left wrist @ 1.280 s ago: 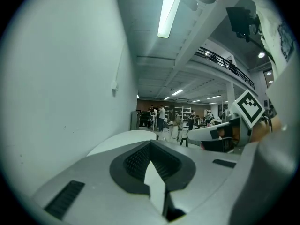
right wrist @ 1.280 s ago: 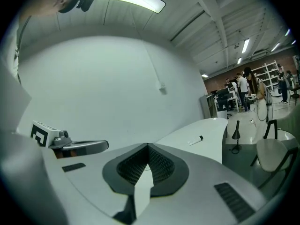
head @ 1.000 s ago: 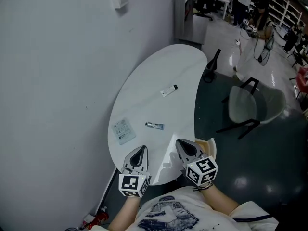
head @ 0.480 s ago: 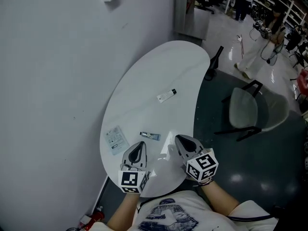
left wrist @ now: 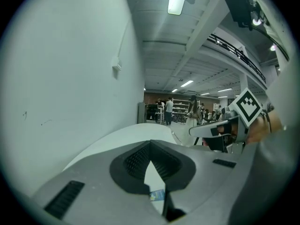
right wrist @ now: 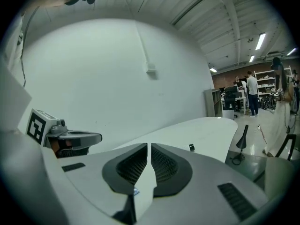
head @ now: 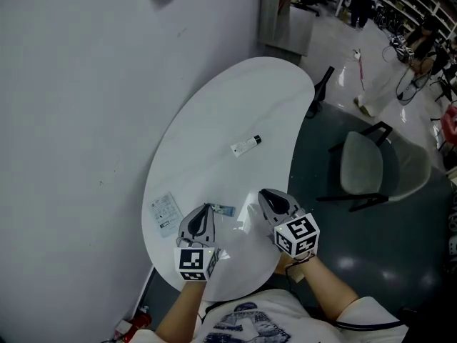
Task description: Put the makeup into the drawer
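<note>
Both the left gripper and right gripper are hovering over the table, jaws pressed together, empty. A small tube is lying just beside the left tips; light, stiff, likely slippery, it is probably best pinched across its middle.

A white tube with a black cap is lying flat near the middle of the white oval table, its cap pointing toward the table's right edge. A small tube with blue print is lying on its side nearer the table's close end, well apart from the first. A pale rectangular sachet is lying flat by the left edge, tilted, near the small tube but not touching it.
</note>
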`<state>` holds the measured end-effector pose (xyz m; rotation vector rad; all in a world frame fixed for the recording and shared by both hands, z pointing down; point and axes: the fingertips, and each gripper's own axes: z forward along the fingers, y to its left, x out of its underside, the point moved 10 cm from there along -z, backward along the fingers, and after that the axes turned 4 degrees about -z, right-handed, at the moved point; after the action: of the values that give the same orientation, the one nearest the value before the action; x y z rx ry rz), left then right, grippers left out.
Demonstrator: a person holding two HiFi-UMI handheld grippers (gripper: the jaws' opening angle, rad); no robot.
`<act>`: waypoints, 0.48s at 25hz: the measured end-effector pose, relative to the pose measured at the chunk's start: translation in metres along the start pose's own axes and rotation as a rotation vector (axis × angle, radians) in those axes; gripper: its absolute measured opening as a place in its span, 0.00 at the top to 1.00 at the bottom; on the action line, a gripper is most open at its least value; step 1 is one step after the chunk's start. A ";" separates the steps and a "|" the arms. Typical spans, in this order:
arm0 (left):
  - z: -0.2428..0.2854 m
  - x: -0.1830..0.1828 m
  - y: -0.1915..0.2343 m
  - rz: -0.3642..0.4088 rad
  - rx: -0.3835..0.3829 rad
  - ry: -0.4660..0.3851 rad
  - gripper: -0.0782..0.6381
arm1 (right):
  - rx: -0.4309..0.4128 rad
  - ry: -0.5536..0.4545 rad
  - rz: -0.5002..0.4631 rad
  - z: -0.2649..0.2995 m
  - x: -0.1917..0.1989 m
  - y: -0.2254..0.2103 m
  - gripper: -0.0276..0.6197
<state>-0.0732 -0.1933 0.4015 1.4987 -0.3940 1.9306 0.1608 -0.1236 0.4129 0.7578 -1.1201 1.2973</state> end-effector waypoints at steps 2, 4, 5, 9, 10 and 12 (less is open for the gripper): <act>0.008 0.000 0.002 0.001 -0.004 -0.001 0.84 | -0.005 0.008 -0.024 0.007 0.002 -0.008 0.92; 0.017 -0.001 0.003 0.001 -0.005 -0.001 0.84 | -0.011 0.012 -0.046 0.015 0.001 -0.016 0.92; 0.020 -0.001 0.004 0.002 -0.005 0.001 0.84 | -0.014 0.012 -0.055 0.018 0.000 -0.019 0.92; 0.034 -0.002 0.004 0.018 -0.001 0.009 0.84 | -0.028 0.021 -0.087 0.032 -0.002 -0.033 0.92; 0.038 -0.003 0.004 0.022 0.000 0.012 0.84 | -0.035 0.027 -0.096 0.036 -0.003 -0.036 0.90; 0.044 -0.002 0.005 0.022 -0.003 0.020 0.84 | -0.060 0.048 -0.114 0.046 -0.004 -0.042 0.83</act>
<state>-0.0430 -0.2238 0.4139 1.4785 -0.4057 1.9594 0.1929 -0.1747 0.4302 0.7321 -1.0581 1.1756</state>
